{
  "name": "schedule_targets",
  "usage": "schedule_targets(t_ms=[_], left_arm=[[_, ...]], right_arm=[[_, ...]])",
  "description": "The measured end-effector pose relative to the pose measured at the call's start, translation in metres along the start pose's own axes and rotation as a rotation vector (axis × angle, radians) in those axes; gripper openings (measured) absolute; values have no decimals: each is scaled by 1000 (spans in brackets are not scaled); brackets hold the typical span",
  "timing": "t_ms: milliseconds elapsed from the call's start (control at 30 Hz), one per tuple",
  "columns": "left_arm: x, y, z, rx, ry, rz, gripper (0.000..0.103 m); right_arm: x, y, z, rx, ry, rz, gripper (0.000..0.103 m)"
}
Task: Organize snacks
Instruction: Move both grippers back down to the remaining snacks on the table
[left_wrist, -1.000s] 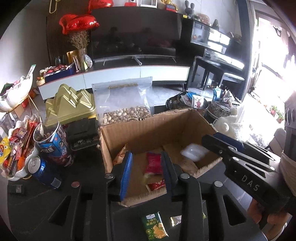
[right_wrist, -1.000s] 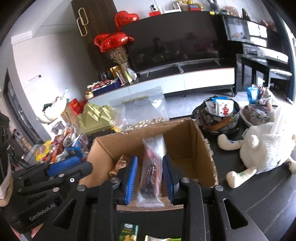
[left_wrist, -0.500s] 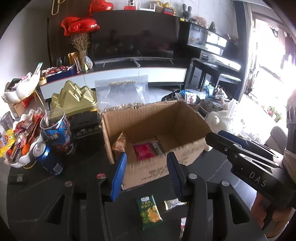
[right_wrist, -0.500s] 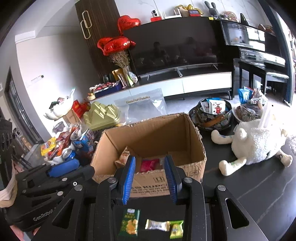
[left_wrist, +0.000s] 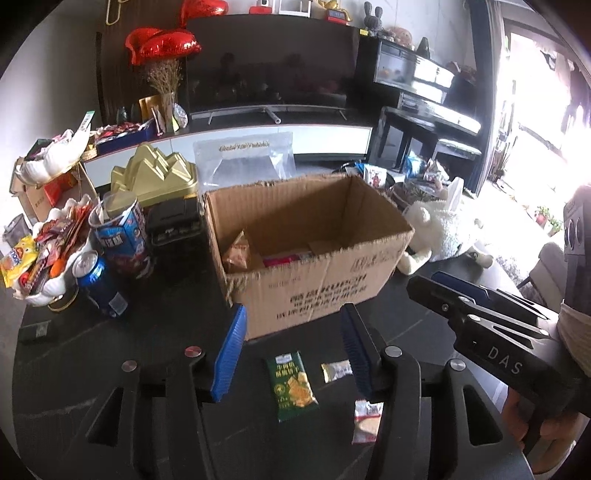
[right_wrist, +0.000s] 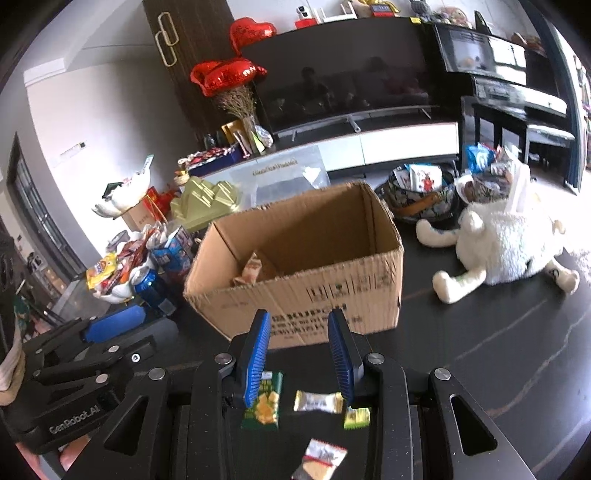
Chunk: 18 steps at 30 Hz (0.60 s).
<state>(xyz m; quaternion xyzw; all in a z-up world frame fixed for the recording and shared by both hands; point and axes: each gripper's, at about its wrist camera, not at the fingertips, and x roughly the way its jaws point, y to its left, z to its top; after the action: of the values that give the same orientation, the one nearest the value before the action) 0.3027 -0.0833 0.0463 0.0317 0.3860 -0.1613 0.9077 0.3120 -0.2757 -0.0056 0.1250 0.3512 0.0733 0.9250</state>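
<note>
An open cardboard box (left_wrist: 325, 291) (right_wrist: 332, 288) stands on the dark table and holds a few snack packets (left_wrist: 238, 253). In front of it lie a green chip packet (left_wrist: 291, 386) (right_wrist: 264, 402), a small silver-wrapped snack (left_wrist: 336, 370) (right_wrist: 317, 401), a clear packet with a red top (left_wrist: 366, 421) (right_wrist: 323, 458) and a small yellow-green packet (right_wrist: 357, 417). My left gripper (left_wrist: 293, 347) is open and empty above the green packet. My right gripper (right_wrist: 300, 350) is open and empty above the loose packets; it also shows in the left wrist view (left_wrist: 480, 317).
Left of the box stand a blue can (left_wrist: 98, 282), a blue snack tub (left_wrist: 122, 236), a white dish of snacks (left_wrist: 40, 258), a black container (left_wrist: 173, 225) and a gold tin (left_wrist: 155, 177). A white plush sheep (right_wrist: 506, 243) and snack bowls (right_wrist: 421, 192) lie right.
The right gripper let go of the clear snack bag over the box and opened. Both grippers pulled back from the box to above the loose packets, and the left opened wider.
</note>
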Motion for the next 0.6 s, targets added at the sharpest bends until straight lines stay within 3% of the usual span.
schedule_targets(t_ms=[600], left_arm=[[43, 7, -42, -35, 142, -16, 52]], right_arm=[[28, -16, -40, 45, 125, -40, 34]])
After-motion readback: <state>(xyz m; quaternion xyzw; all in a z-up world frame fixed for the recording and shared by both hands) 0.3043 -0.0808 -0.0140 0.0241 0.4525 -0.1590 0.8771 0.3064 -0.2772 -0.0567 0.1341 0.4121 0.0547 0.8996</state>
